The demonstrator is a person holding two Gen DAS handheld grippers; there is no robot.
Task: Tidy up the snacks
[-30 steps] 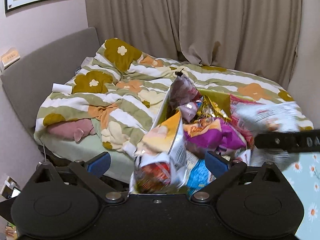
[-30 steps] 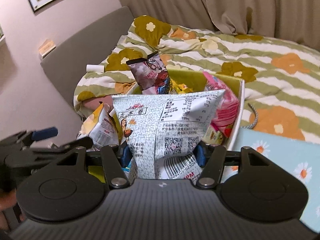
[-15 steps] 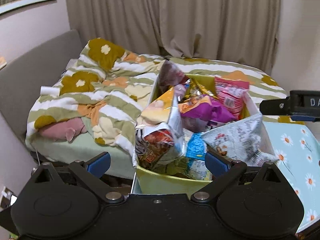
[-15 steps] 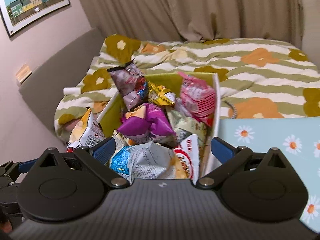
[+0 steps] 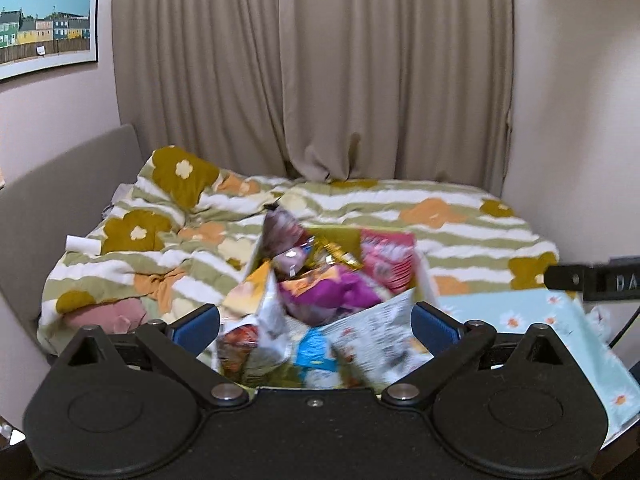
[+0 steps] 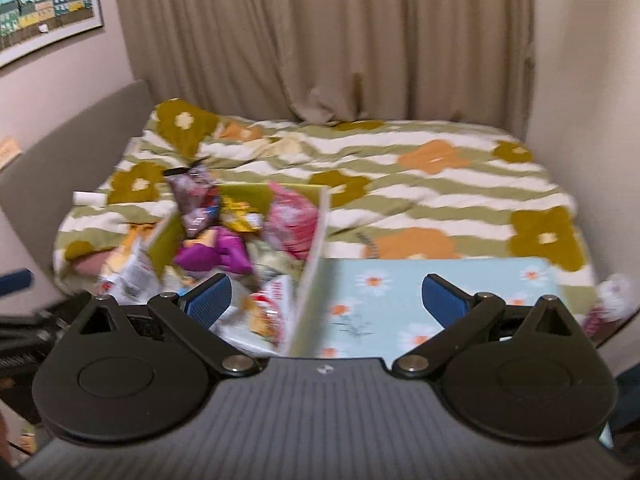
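Observation:
A yellow-green box (image 5: 423, 276) (image 6: 320, 216) full of snack bags stands at the table's far edge. Among them are a purple bag (image 5: 332, 292) (image 6: 216, 252), a pink bag (image 5: 386, 258) (image 6: 292, 216) and the white printed bag (image 5: 380, 332) lying at the near end. My left gripper (image 5: 316, 324) is open and empty, just in front of the box. My right gripper (image 6: 326, 300) is open and empty, over the box's right wall and the table. Its body shows at the right of the left wrist view (image 5: 592, 280).
The table has a light blue daisy cloth (image 6: 420, 300) (image 5: 560, 328). A bed with a green striped flower duvet (image 6: 400, 168) (image 5: 440, 220) lies beyond. A grey headboard (image 5: 60, 192) stands left, curtains (image 5: 312, 80) behind. The right wrist view is blurred.
My right gripper opened and let the white printed bag drop into the box, then pulled back and rightward. Both grippers have drawn back and tilted up.

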